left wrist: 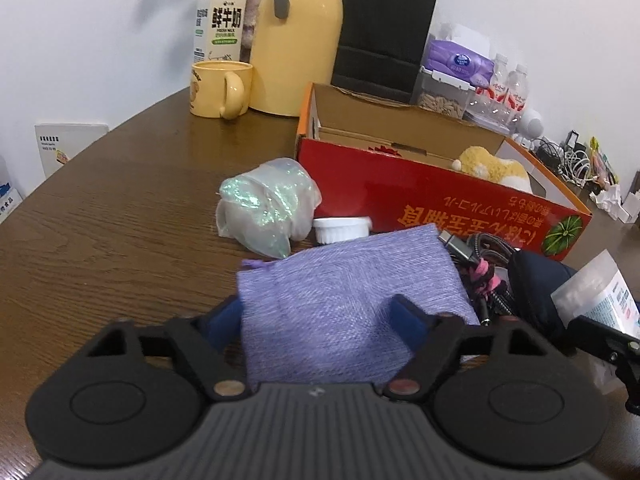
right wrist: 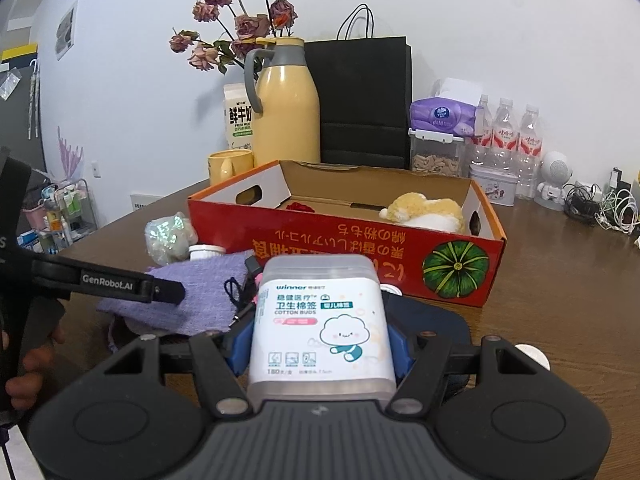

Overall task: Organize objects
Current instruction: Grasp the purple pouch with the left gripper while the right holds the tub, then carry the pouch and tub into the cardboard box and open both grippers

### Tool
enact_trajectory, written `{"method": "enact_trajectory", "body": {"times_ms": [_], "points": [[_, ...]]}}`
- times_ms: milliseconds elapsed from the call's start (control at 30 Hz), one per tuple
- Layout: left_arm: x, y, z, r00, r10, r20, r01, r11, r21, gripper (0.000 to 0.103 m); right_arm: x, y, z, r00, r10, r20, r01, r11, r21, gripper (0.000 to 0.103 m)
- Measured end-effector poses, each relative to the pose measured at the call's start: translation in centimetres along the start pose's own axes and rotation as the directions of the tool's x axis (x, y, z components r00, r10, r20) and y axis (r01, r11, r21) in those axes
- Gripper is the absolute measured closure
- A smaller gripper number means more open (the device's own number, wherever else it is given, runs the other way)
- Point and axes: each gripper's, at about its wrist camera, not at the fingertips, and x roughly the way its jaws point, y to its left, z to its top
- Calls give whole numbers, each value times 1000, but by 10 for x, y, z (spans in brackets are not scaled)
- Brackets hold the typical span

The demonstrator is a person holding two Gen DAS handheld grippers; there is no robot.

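My left gripper is down over a purple knitted pouch that lies on the brown table. Both blue pads are against the cloth, and the pouch spreads past the right one. In the right wrist view, my right gripper is shut on a clear box of cotton buds, held above the table in front of the red cardboard box. That box is open on top and holds a yellow plush toy. Beside the pouch lie a shimmering plastic bag, a small white jar, braided cables and a dark blue pouch.
Behind the red box stand a yellow thermos jug, a yellow mug, a milk carton, a black paper bag, a tissue pack and water bottles. Chargers and cords pile at the far right. A hand holds the left gripper.
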Motion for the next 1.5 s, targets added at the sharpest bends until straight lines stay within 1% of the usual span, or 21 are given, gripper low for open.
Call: {"method": "enact_trajectory", "body": {"times_ms": [33,100,133,167,233,367,433,467,500,733,867,1133,1300,1500], "points": [[-1,1,0,1000,2,6,-2,1000,-4,33,0,0,-1,1000,1,-1,-1,1000,4,39],[-3,2,0,1000,17,19,-17,1000,-9,44,0,-1,-3,1000,5,-1,-5,1000,9,39],[-4,2,-1,999,29,24,-28,1000,-8,46,-1,0,-3,1000,6,-2,-6,1000,10,39],[-5,1,-1,999,35,27,-35,999,-3,52,-1,0,-4,1000,7,-3,-7,1000,11,39],[-5,0,-2,998,47,29,-48,999,9,60,-1,0,-5,1000,8,-3,-8,1000,13,39],[-8,-5,-4,996,79,50,-81,996,32,73,-2,1,-6,1000,14,-2,-14,1000,15,39],[-11,-5,-5,995,83,61,-85,996,35,78,-3,2,-7,1000,15,-3,-15,1000,16,39],[-13,-5,-6,994,85,71,-88,996,34,83,-3,2,-7,1000,16,-3,-16,1000,17,39],[-16,-5,-7,993,88,82,-91,995,35,84,-4,2,-8,1000,17,-3,-17,1000,17,39],[-42,-5,-5,986,69,149,-75,997,34,89,-6,3,-8,1000,17,0,-17,1000,16,39],[-58,-9,2,980,48,193,-57,998,42,90,-9,4,-7,1000,19,7,-19,1000,13,39],[-78,-18,13,967,19,254,-35,998,58,89,-14,6,-1,1000,16,25,-16,1000,-1,39],[-91,-30,27,952,-19,305,-6,997,81,90,-13,7,10,999,13,49,-12,1000,-20,39],[-95,-48,53,930,-67,360,29,994,110,89,-5,6,36,995,-5,102,8,999,-34,39]]}}
